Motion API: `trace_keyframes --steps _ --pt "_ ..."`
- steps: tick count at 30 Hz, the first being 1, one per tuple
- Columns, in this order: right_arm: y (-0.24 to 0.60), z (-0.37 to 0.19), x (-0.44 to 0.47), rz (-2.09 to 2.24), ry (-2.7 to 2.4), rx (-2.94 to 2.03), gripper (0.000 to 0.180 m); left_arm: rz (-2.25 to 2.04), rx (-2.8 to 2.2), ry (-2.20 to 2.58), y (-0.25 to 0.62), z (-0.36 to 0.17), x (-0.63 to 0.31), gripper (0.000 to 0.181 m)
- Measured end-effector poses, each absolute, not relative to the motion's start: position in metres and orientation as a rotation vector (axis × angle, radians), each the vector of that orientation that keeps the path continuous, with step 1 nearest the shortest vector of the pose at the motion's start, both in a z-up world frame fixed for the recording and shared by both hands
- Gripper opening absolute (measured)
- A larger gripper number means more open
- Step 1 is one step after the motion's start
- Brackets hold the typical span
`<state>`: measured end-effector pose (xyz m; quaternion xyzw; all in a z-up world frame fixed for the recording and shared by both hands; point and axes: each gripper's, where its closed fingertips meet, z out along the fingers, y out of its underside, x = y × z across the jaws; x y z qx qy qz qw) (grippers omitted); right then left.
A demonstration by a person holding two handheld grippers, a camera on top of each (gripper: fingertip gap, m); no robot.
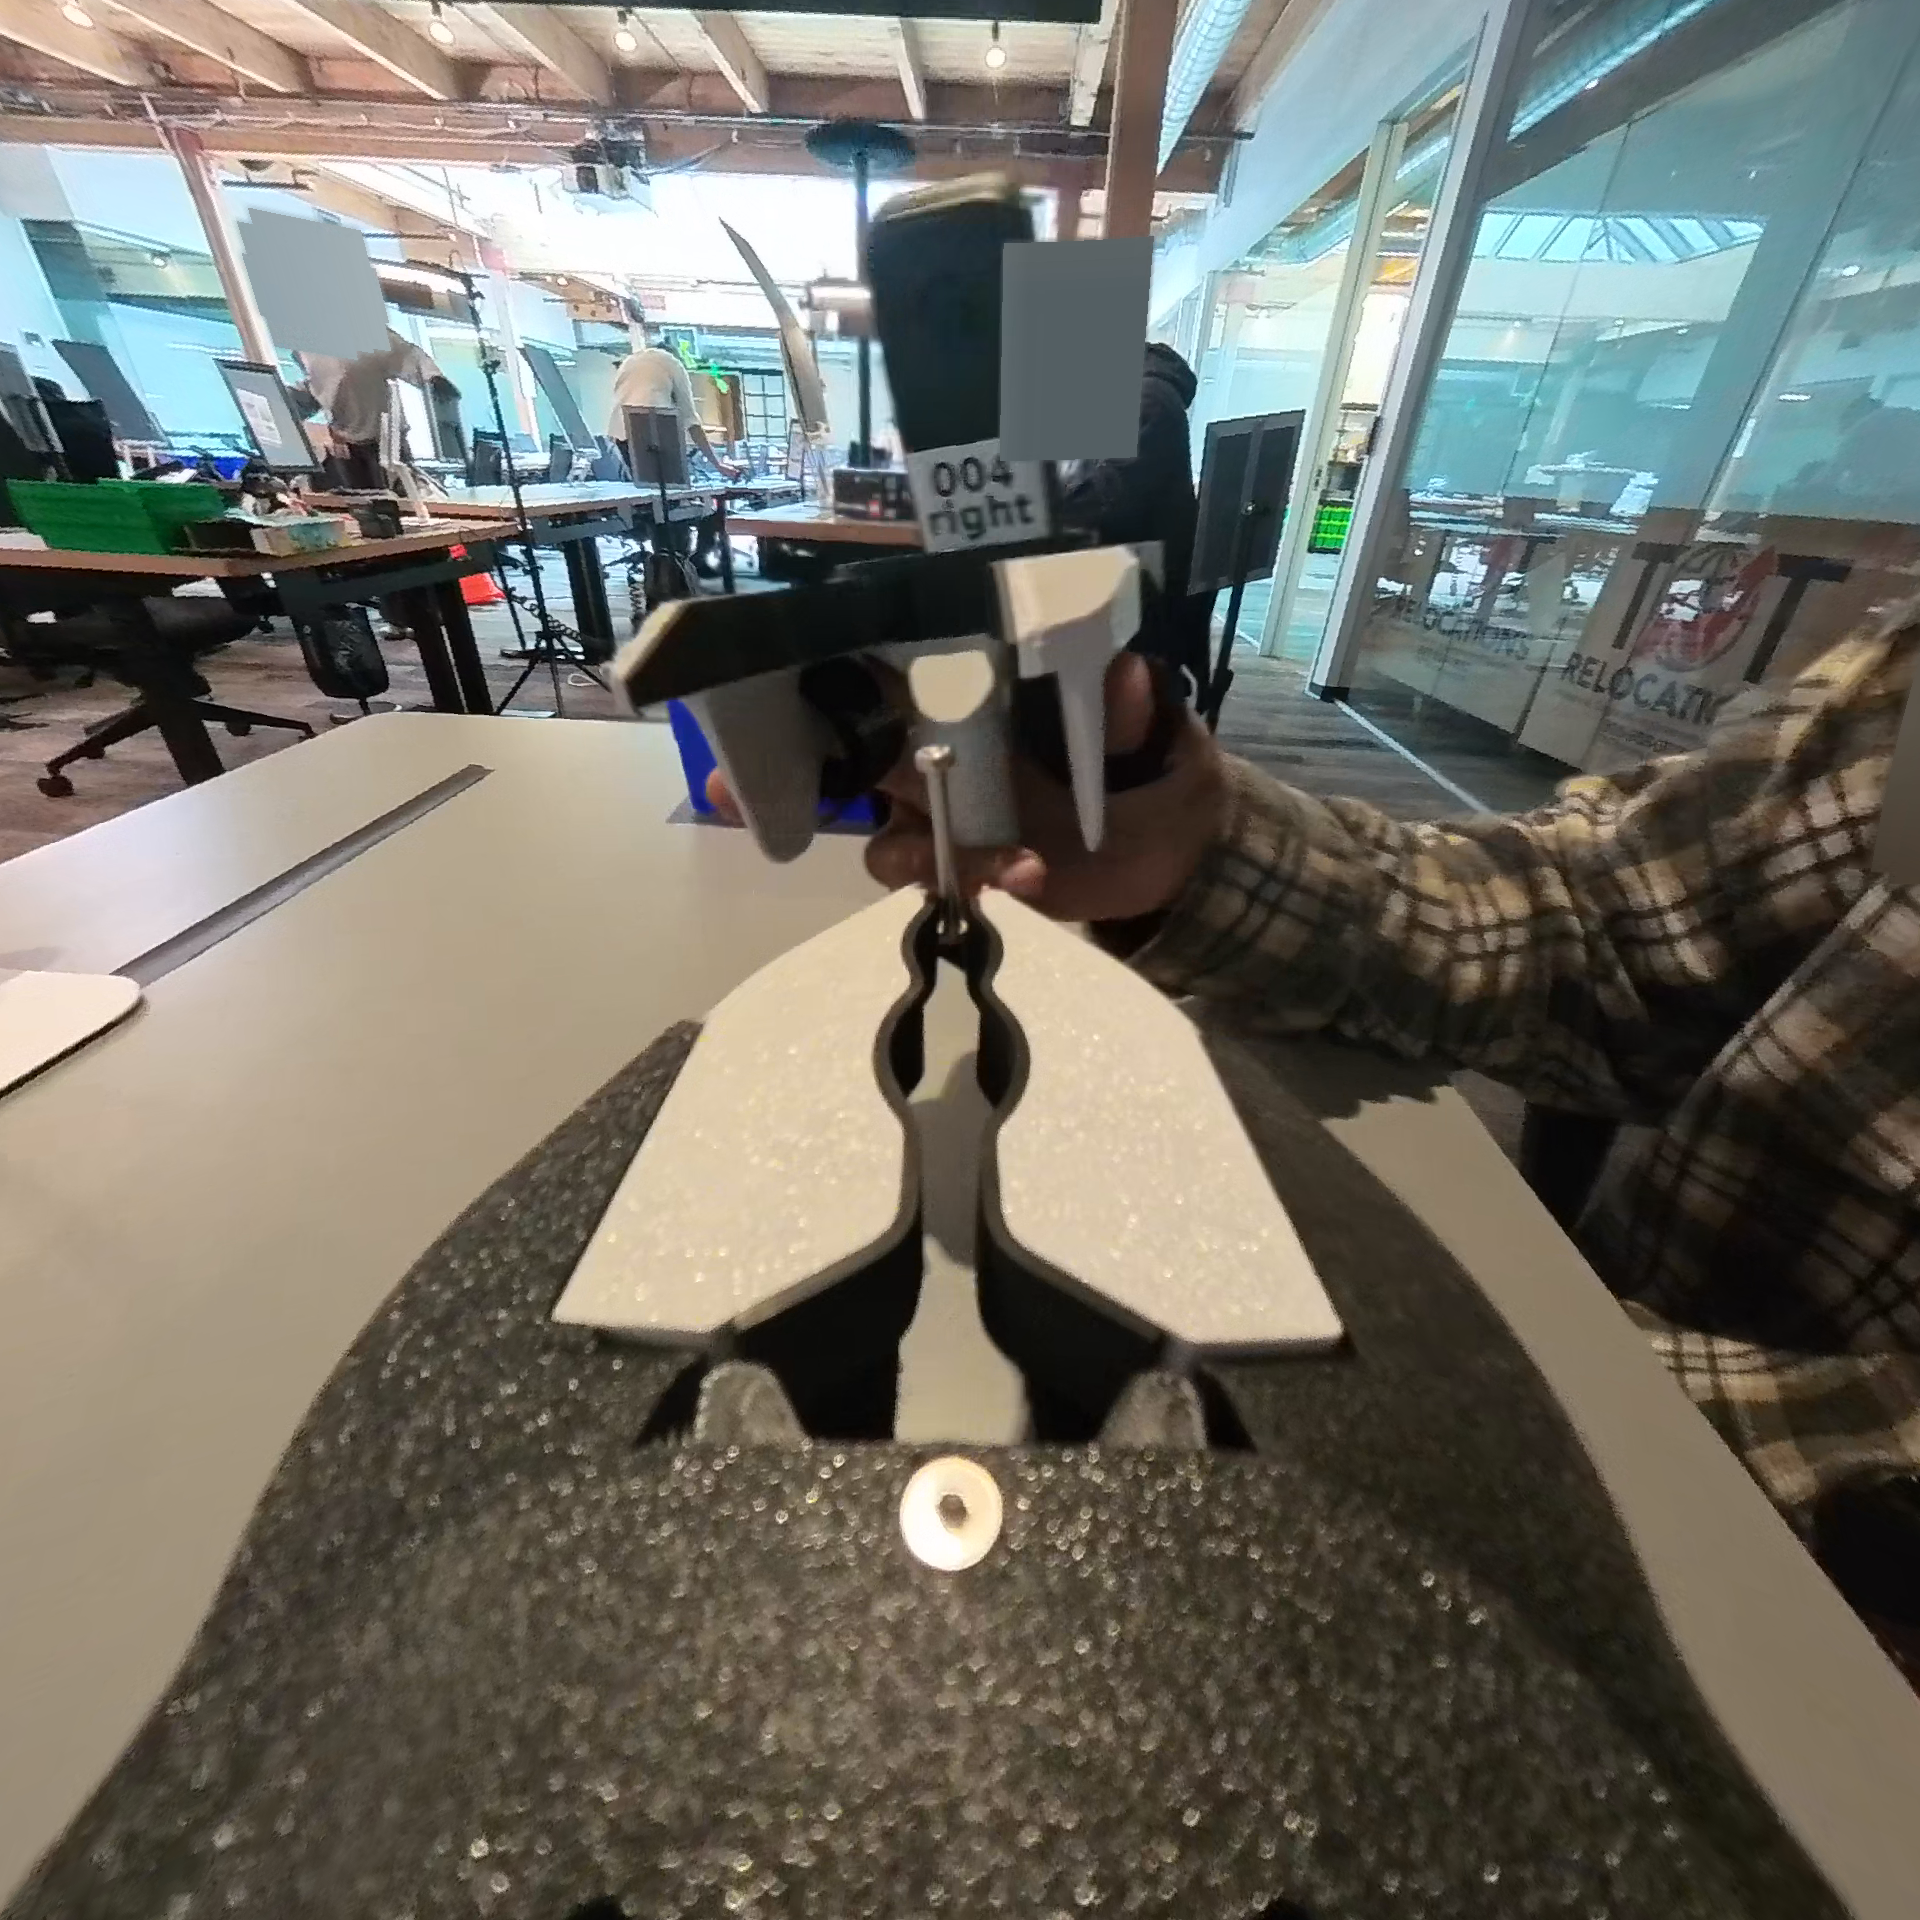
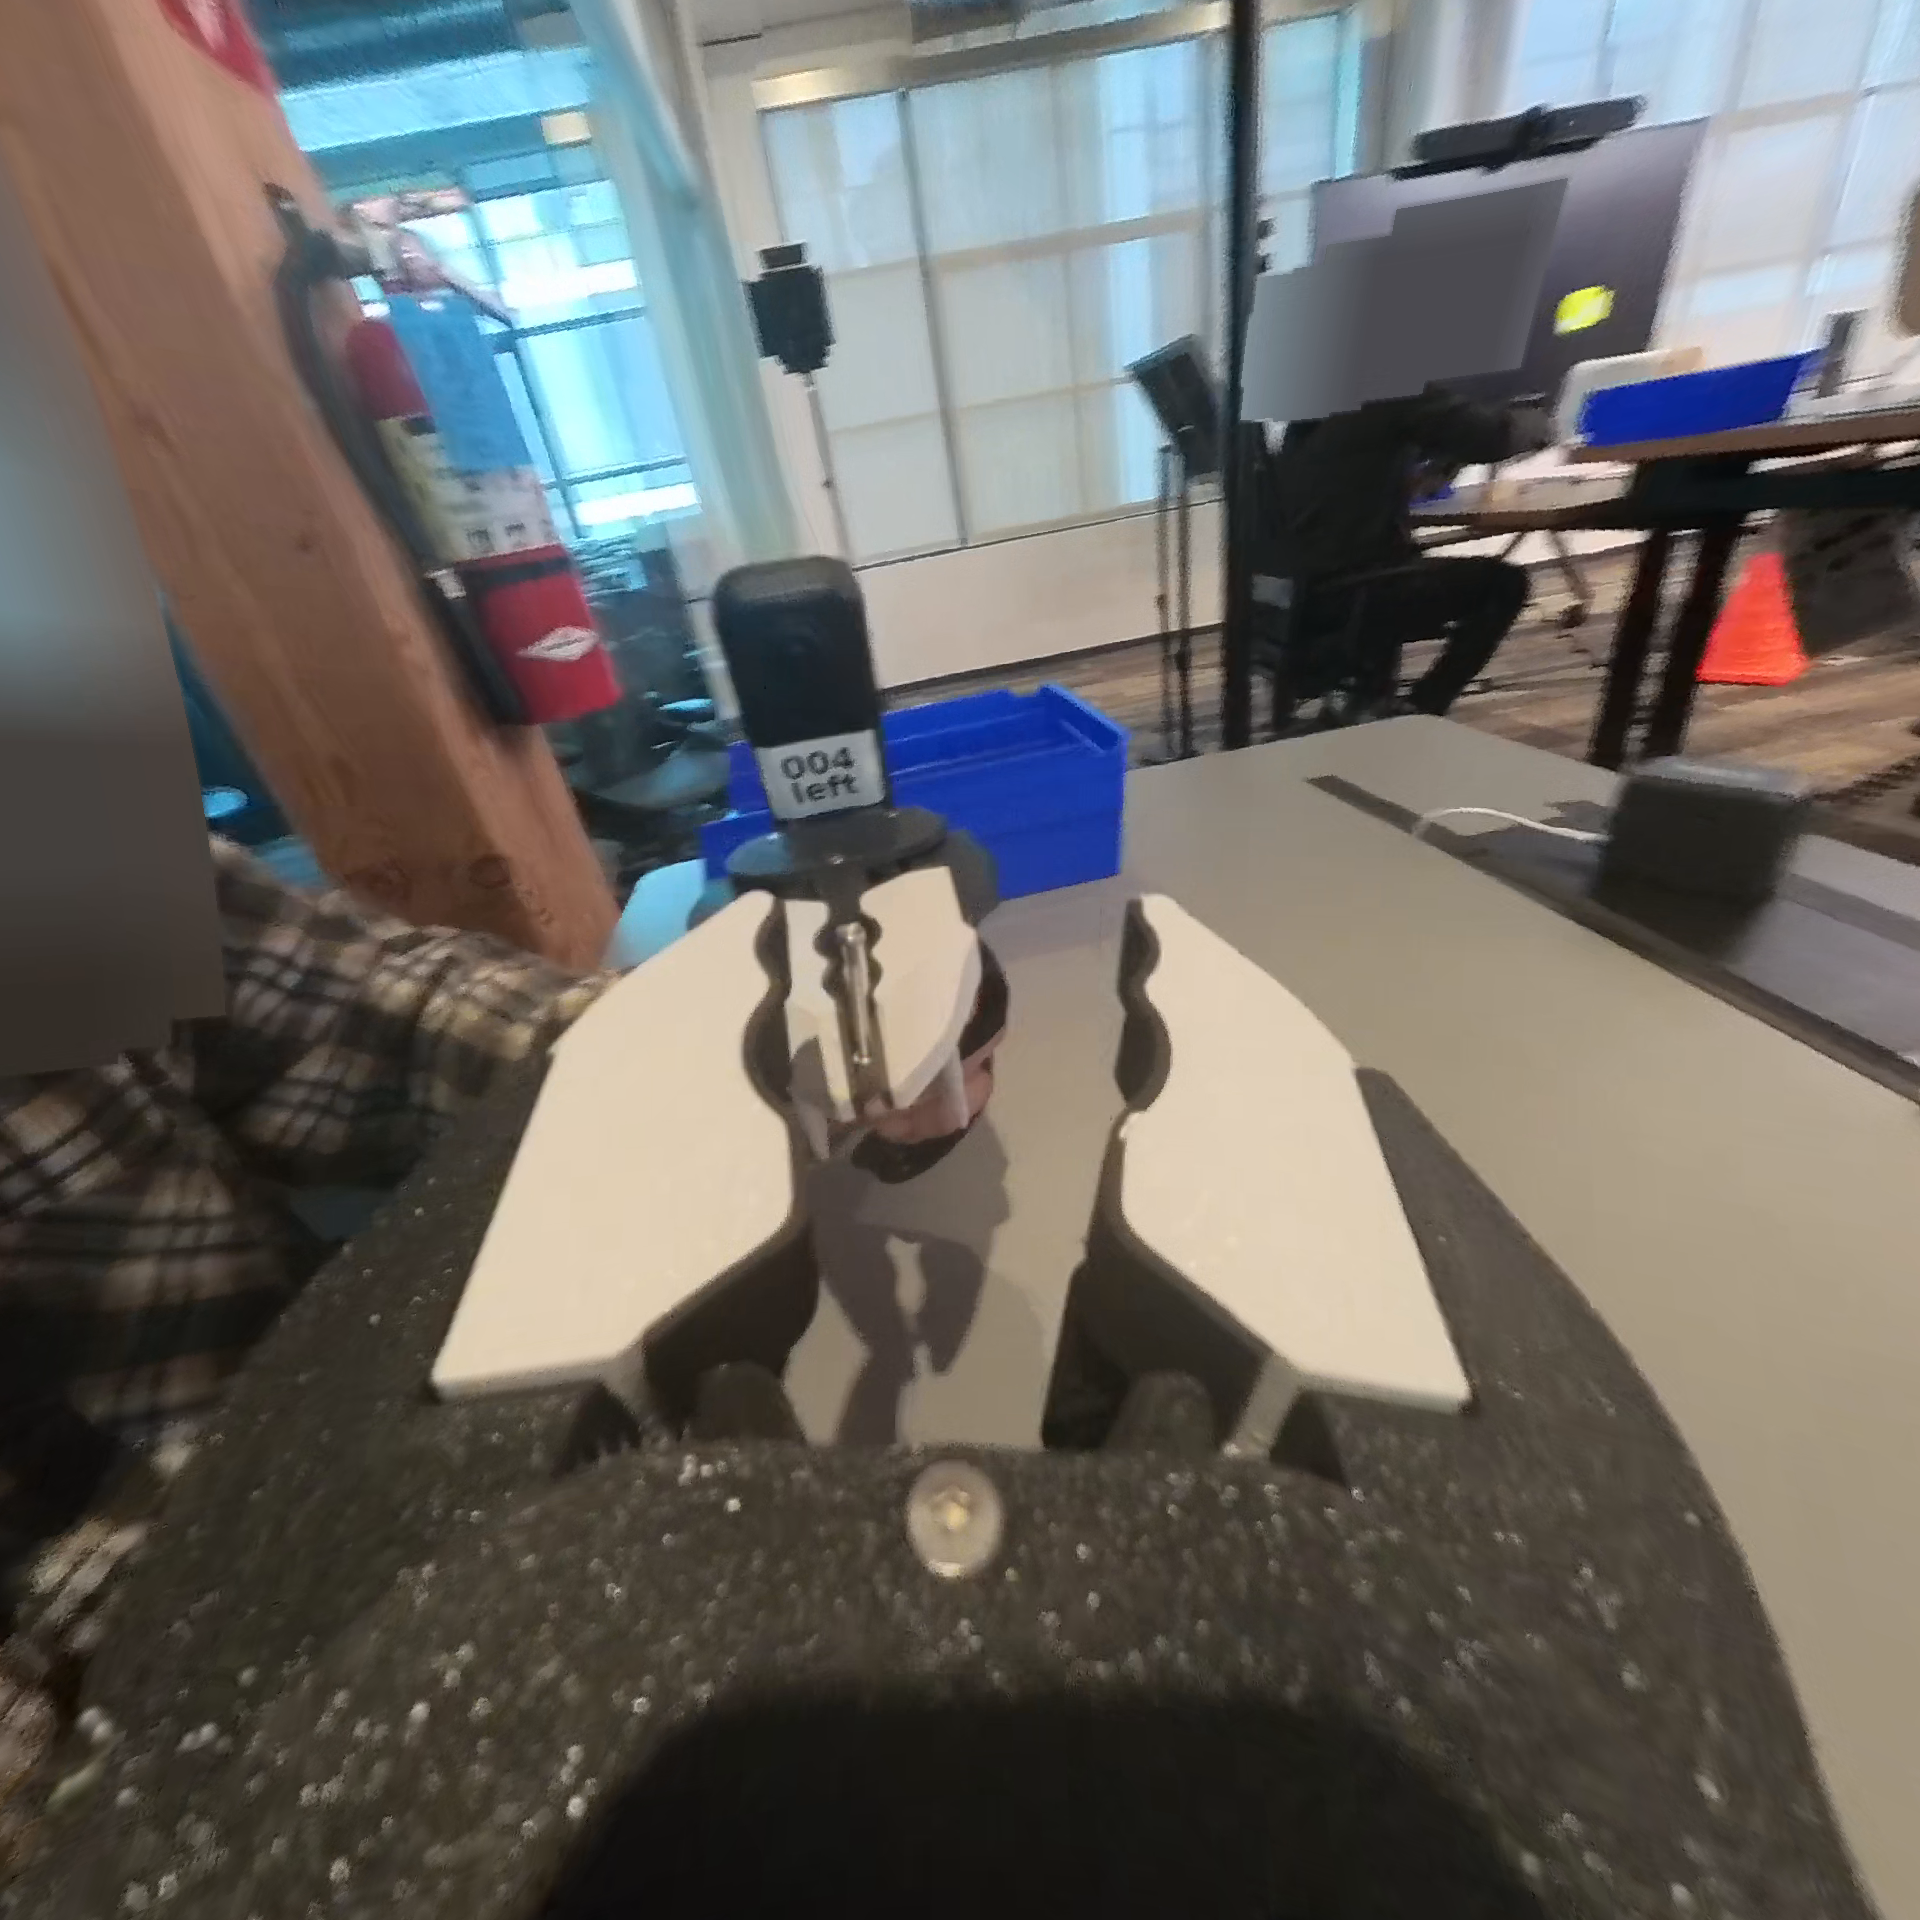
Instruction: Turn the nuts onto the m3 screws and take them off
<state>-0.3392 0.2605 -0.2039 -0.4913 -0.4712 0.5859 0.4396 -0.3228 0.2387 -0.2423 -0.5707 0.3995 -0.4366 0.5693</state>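
Note:
My left gripper (image 1: 951,920) is shut on a thin silver M3 screw (image 1: 943,831), pinched at its lower end between the fingertips. The shaft stands up from the tips with its head on top. I cannot make out a nut. My right gripper (image 1: 925,810) faces it from just beyond, open, held by a hand in a plaid sleeve. In the right wrist view the right gripper (image 2: 951,935) is open and empty. The screw (image 2: 857,997) lies between its fingers, close to the left one, still held by the left gripper (image 2: 873,1091).
Both grippers hover over a grey table (image 1: 312,1039) with a long slot (image 1: 312,862). A white pad (image 1: 52,1018) lies at its left edge. A blue bin (image 2: 997,779) stands past the far edge. A black box with a white cable (image 2: 1694,842) sits at the right. My hands' fingertips stand some 4 cm from each other.

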Motion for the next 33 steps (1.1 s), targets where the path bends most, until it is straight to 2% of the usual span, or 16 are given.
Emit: trace_keyframes --steps 4,6,33 --pt "0.264 -0.207 -0.347 1.29 -1.061 -1.314 0.077 -1.026 -1.347 0.919 0.24 -0.242 -0.324 0.004" --pt "0.263 -0.21 -0.352 1.247 -1.046 -1.341 0.079 -1.027 -1.35 0.925 0.24 -0.243 -0.323 0.004" --pt "0.261 -0.207 -0.344 1.242 -1.03 -1.361 0.071 -1.013 -1.296 0.926 0.233 -0.229 -0.325 0.004"
